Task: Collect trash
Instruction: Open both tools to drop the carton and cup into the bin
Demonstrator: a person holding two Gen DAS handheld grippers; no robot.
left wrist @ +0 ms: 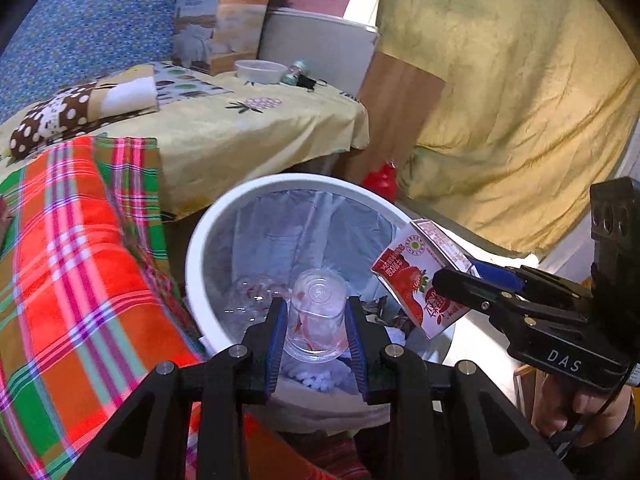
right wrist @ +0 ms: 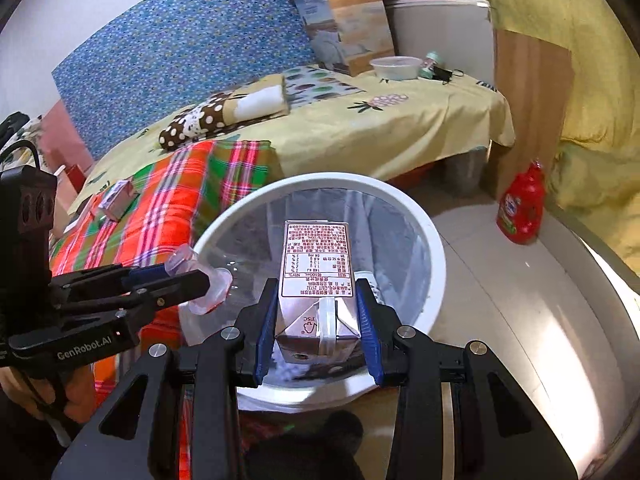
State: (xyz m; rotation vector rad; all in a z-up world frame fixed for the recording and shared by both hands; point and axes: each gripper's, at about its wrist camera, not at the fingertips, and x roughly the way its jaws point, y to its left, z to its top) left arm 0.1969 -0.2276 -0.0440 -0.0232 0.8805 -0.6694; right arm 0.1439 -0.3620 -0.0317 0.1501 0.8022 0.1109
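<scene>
A white trash bin with a clear liner stands on the floor beside the bed; it also shows in the right wrist view. My left gripper is shut on a clear plastic cup and holds it over the bin's opening. My right gripper is shut on a strawberry drink carton above the bin. In the left wrist view the carton hangs over the bin's right rim. In the right wrist view the cup is over the left rim. A small carton lies on the plaid blanket.
A bed with a yellow sheet and a plaid blanket lies left of the bin. A red bottle stands on the floor to the right. A paper bag and a white bowl sit at the bed's far end.
</scene>
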